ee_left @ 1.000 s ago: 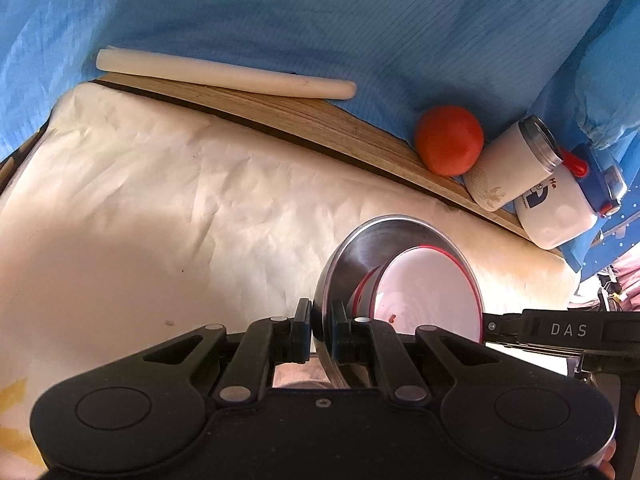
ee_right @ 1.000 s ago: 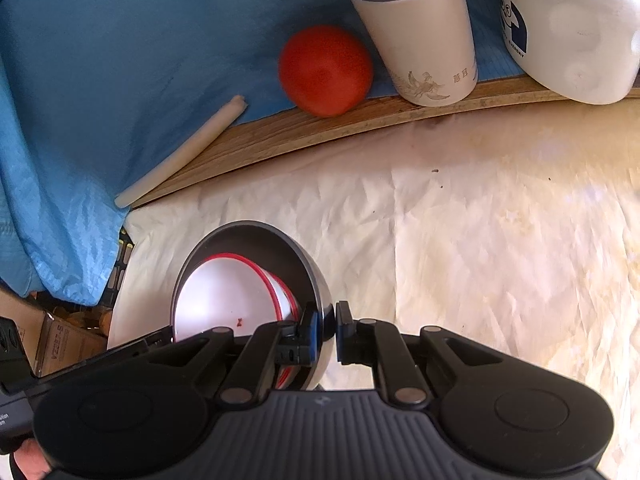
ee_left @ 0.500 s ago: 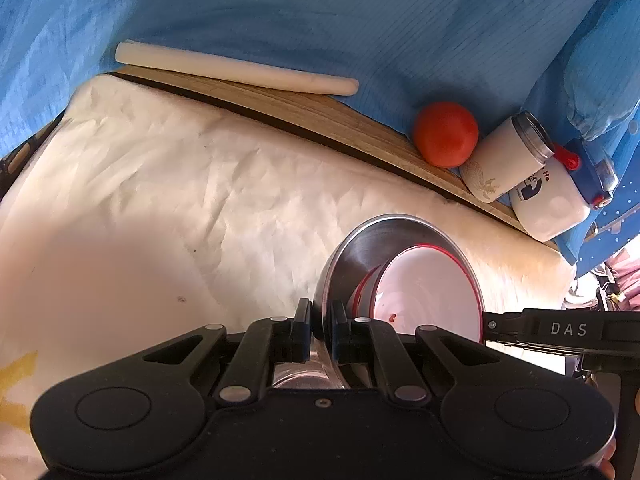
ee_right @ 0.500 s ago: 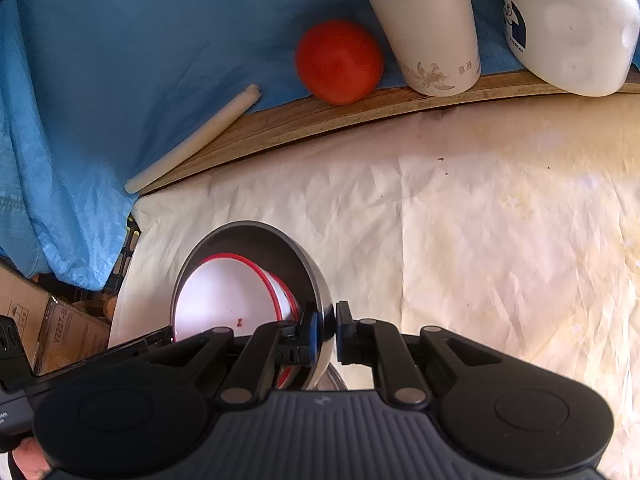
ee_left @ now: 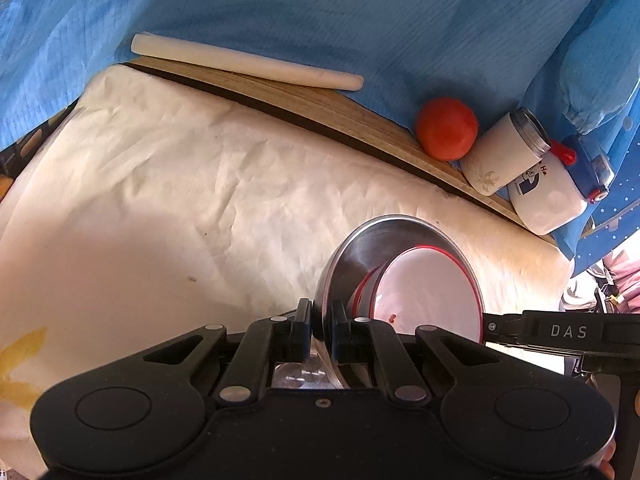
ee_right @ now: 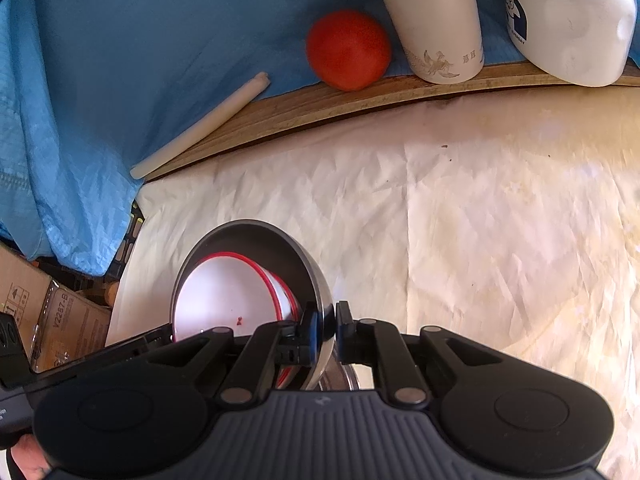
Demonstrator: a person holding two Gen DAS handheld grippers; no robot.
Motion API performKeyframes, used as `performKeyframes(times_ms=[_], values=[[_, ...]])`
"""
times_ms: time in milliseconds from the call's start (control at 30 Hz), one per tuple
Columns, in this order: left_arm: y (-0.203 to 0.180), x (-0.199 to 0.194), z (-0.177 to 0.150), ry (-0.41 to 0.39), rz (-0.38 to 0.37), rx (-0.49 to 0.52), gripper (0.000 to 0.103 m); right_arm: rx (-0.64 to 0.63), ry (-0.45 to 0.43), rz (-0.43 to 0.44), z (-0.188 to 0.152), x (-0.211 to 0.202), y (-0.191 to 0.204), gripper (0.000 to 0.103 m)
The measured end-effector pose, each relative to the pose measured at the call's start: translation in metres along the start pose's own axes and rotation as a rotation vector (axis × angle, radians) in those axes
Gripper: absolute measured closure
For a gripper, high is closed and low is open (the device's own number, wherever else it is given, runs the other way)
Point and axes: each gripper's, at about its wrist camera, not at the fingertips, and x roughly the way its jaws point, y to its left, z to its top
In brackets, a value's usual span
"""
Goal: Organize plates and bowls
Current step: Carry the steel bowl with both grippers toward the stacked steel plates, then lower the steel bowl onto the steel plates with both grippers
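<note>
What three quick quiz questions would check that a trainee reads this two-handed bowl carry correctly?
1. True or false: the left gripper and the right gripper each pinch the rim of the steel bowl.
2. What sits inside the steel bowl? A) a tomato B) a red-rimmed white bowl C) nothing
3. Fill in: the tomato rests beside a white ____.

Key: 1 true; 2 B; 3 tumbler.
</note>
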Motion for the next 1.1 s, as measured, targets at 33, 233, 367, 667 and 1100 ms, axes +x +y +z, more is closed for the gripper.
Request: performKeyframes(times_ms=[33,233,367,667,1100], values=[[0.001,-0.001,-0.001,0.000,-0.001,-0.001,0.096,-0.002,0.000,-0.001,-0.001,0.000,0.001,0.093],[0.007,-0.006,-0.008,-0.001,-0.003,-0.005,0.096,-0.014,0.002,-0.004,-0.008,-0.002,0.005,0.093],[0.008,-0.007,-0.010,0.000,-0.005,-0.004,0.096,-0.019,0.003,-0.007,-0.014,-0.002,0.007,0.093],[0.018,-0.011,-0.027,0.009,-0.002,-0.013,0.097,-0.031,0.019,-0.018,-0.027,0.001,0.012,0.093],[0.024,-0.018,-0.041,0.012,0.003,-0.013,0.097,-0.051,0.032,-0.014,-0.043,0.001,0.017,0.093]])
